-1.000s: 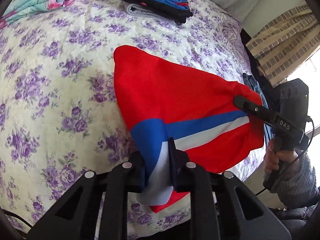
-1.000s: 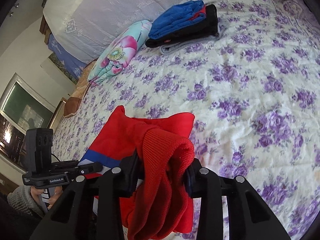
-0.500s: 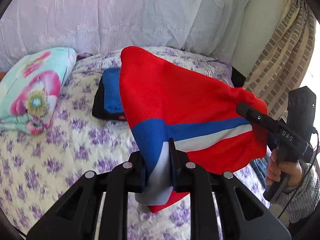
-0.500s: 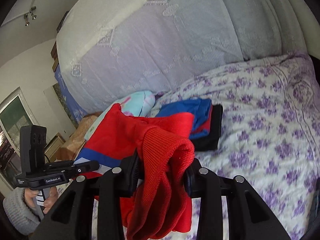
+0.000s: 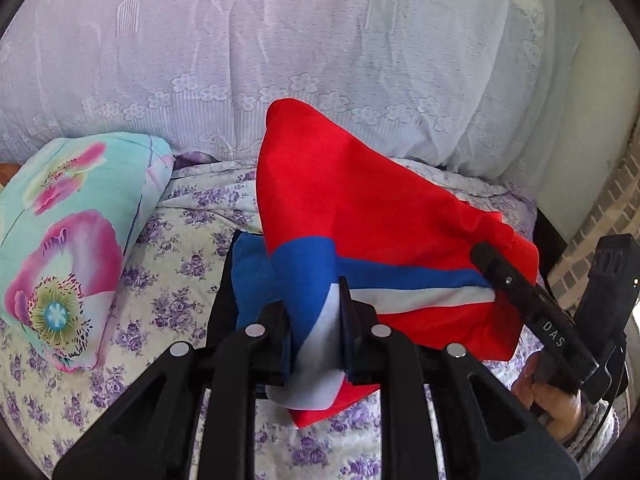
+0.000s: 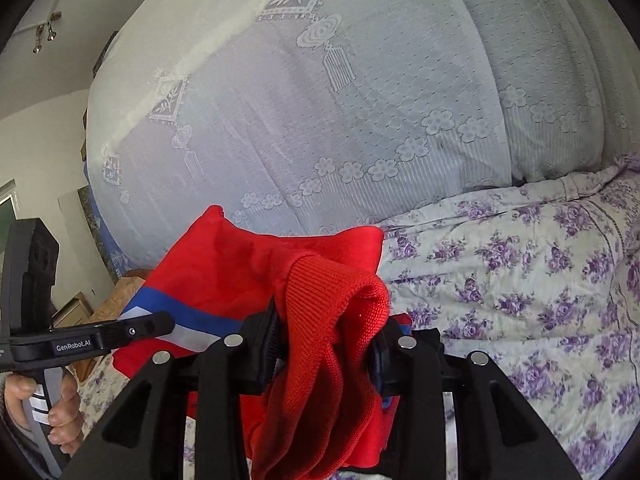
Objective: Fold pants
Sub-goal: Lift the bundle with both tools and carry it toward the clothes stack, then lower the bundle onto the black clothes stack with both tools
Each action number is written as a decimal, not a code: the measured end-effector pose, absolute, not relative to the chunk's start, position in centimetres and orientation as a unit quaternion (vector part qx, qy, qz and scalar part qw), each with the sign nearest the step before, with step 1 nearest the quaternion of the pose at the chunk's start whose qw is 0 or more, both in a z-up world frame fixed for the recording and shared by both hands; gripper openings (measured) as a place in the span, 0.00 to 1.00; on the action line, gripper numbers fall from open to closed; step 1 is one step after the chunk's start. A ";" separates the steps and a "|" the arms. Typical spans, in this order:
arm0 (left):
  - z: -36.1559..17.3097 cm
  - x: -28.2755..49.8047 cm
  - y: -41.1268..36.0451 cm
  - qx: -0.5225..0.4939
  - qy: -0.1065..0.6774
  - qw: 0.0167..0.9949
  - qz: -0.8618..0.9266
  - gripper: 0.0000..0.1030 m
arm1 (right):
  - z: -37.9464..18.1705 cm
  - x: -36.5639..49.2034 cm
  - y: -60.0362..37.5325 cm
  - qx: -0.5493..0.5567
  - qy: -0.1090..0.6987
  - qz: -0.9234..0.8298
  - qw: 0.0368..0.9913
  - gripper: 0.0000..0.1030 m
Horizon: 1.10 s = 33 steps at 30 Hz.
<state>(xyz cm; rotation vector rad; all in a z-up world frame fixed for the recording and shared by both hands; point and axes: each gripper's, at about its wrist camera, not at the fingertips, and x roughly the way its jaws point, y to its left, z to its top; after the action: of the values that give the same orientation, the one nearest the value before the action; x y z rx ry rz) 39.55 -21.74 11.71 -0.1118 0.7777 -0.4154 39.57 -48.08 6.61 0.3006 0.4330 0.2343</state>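
Red pants held up over bed. L gripper jaws clamped on striped edge at 6; R gripper jaws clamped on ribbed waistband.

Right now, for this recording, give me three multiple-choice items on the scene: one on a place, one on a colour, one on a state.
1. Where is the flowered pillow in the left wrist view?
A. left of the red pants
B. right of them
C. under them

2. Which stripe colours cross the pants?
A. green and yellow
B. blue and white
C. black and grey

3. How are the pants held?
A. lying loose on the bed
B. by one tool only
C. clamped in both tools

Answers: 1 A, the pillow lies at the left edge; 2 B, the bands run between the tools; 3 C, the left tool and right tool each pinch cloth.
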 end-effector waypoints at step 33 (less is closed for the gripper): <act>3.0 45.9 -23.4 -0.031 0.415 0.897 -0.149 0.34 | -0.4 44.4 -46.9 0.098 0.245 0.113 0.958 0.21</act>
<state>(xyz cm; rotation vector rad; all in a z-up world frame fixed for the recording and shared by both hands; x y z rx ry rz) 45.91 -23.35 3.04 -0.0652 0.8599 -0.3092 44.38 -46.87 -0.44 0.1995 0.4965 0.2295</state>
